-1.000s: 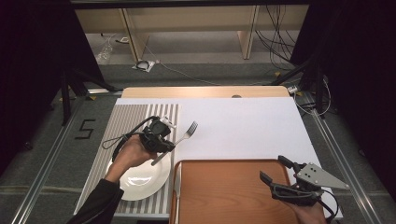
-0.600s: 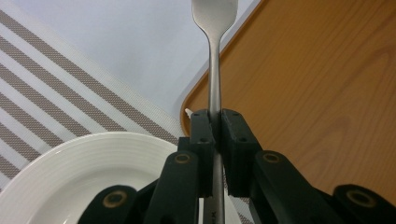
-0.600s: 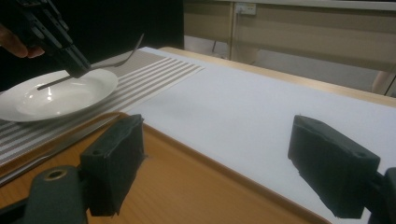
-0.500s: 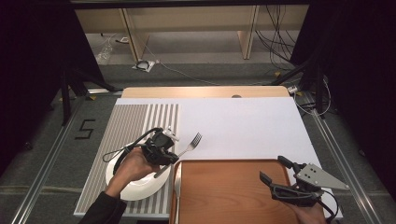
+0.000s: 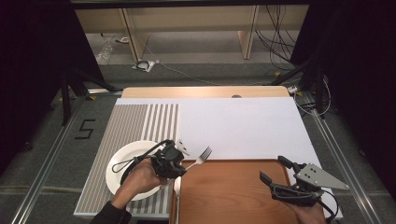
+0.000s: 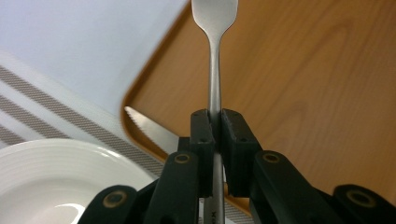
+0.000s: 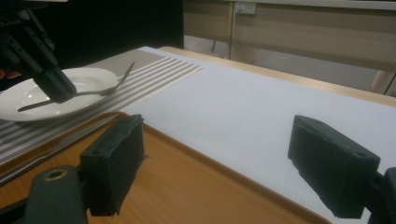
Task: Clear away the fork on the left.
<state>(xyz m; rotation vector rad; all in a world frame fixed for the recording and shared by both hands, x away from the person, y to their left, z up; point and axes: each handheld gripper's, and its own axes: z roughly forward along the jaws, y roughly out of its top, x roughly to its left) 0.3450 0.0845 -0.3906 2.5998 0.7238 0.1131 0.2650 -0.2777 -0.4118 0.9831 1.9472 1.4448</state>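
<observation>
The left gripper [image 5: 180,164] clamps a fork [image 6: 214,60] by its handle, holding it in the air over the left edge of the wooden tray [image 5: 229,196], probably to set it inside beside the knife [image 6: 152,131]. The right gripper [image 5: 279,171] waits with its jaws spread wide over the tray's right side, holding nothing. A white plate [image 5: 123,161] sits just left of the tray.

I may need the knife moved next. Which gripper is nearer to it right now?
Left. The left gripper, shut on the fork, hangs right beside the knife at the tray's left edge. The right gripper is open over the tray's right side.
</observation>
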